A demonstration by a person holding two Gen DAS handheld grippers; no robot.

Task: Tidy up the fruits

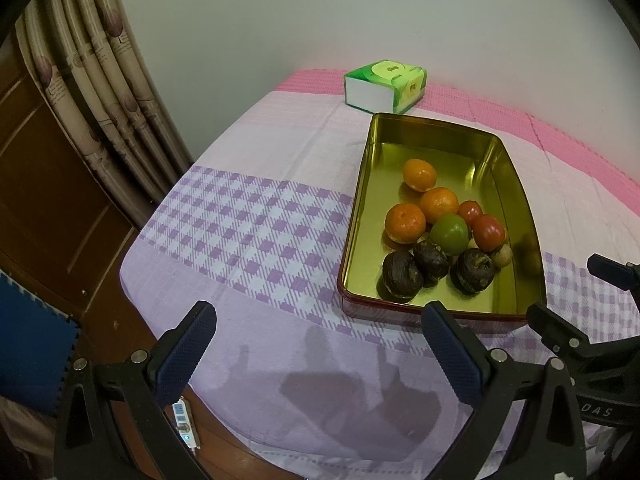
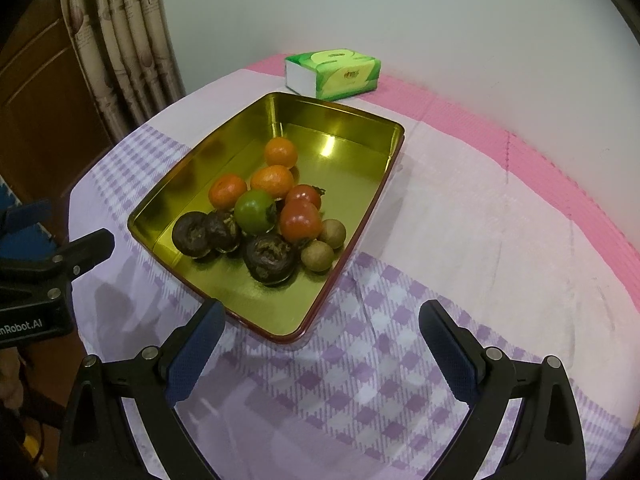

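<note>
Plain pale wall, beige patterned curtain, brown wooden door, blue foam mat on floor

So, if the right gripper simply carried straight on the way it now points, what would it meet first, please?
Probably the near corner of the gold rectangular metal tin, which lies just ahead of the open right gripper; the dark brown round fruit sits beyond that, though depth is uncertain.

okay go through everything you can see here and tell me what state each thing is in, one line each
Left tool: open, holding nothing.
Right tool: open, holding nothing.
Gold tin: lidless, holding all the fruit.
Oranges: three, clustered mid-tin.
Green tomato: in the pile, touching its neighbours.
Red tomatoes: two, side by side.
Dark fruits: three, nearest the tools.
Tissue pack: behind the tin.
</note>
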